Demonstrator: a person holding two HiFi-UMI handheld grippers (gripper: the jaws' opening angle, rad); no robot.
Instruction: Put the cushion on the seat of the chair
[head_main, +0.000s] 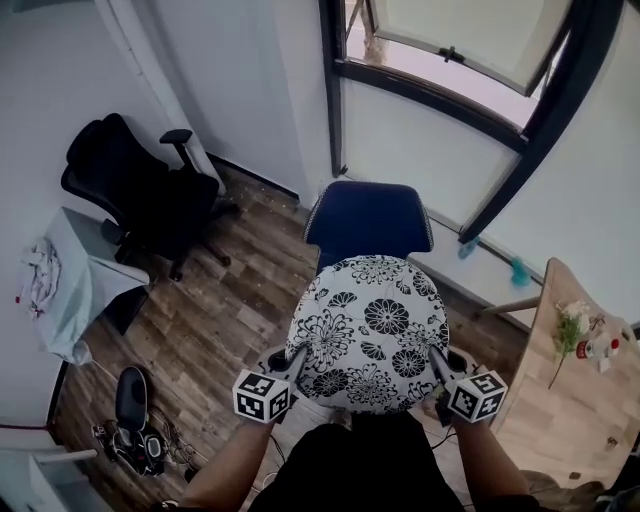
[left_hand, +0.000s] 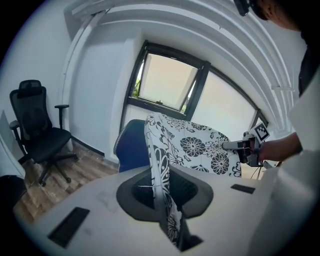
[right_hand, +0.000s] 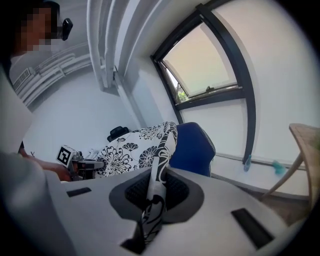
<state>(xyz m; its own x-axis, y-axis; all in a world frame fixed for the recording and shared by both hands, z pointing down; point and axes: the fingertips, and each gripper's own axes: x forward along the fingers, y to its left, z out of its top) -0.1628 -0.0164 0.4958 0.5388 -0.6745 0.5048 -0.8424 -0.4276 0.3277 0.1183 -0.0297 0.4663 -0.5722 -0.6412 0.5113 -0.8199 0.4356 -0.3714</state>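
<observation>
A round white cushion (head_main: 368, 330) with black flower print hangs between my two grippers, just in front of the blue chair (head_main: 368, 222). My left gripper (head_main: 296, 358) is shut on the cushion's left edge (left_hand: 160, 185). My right gripper (head_main: 436, 360) is shut on its right edge (right_hand: 156, 185). The cushion covers most of the chair's seat in the head view; only the blue backrest shows beyond it. The blue chair (left_hand: 131, 145) stands behind the cushion in the left gripper view, and the same chair (right_hand: 196, 146) shows to the right of the fabric in the right gripper view.
A black office chair (head_main: 140, 190) stands at the left on the wooden floor. A grey-covered table (head_main: 75, 290) sits further left. A wooden table (head_main: 575, 390) with small items is at the right. A dark-framed window (head_main: 470, 60) and white wall lie behind the blue chair.
</observation>
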